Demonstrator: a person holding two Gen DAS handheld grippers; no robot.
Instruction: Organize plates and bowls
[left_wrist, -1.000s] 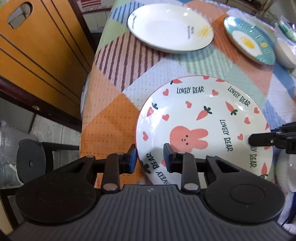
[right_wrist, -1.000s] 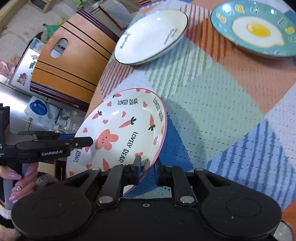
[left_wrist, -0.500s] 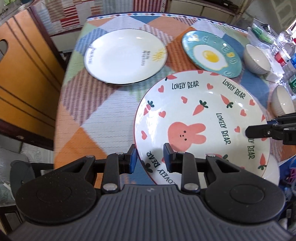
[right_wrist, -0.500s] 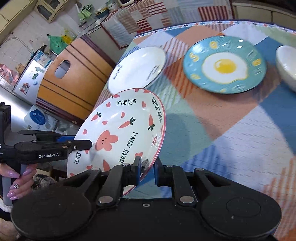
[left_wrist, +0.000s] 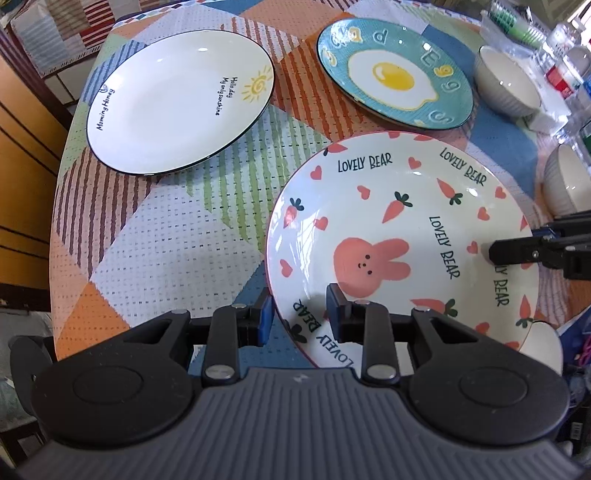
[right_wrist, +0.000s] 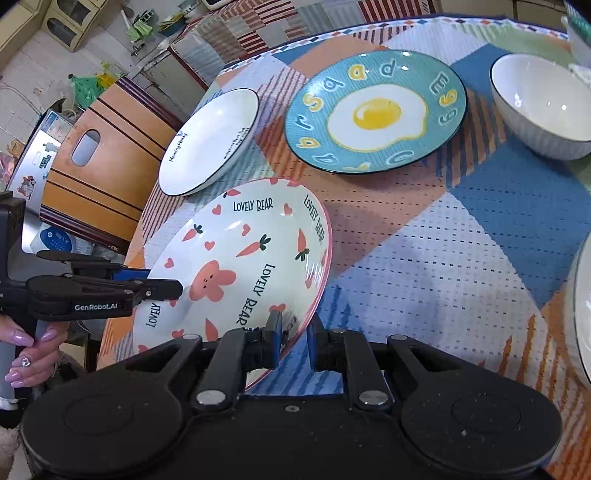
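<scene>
While you held the bunny plate (left_wrist: 402, 236) tilted above the desk (left_wrist: 177, 236), your left gripper (left_wrist: 299, 314) was clamped on its near rim, pointing steeply down. Your right gripper (right_wrist: 293, 338) was clamped on the opposite rim, angled down less steeply. Beyond lay the white plate (left_wrist: 177, 99), egg plate (left_wrist: 395, 74) and a bowl (right_wrist: 543, 103).

The bunny plate (left_wrist: 399, 236) is hanging above the table (left_wrist: 155, 236), with the left gripper (left_wrist: 300, 317) gripping its near rim and the right gripper (left_wrist: 517, 251) its right rim. Behind it the egg plate (left_wrist: 395, 74) is lying on the table, the sun plate (left_wrist: 177, 99) sitting to its left and a bowl (left_wrist: 506, 88) to its right.
</scene>
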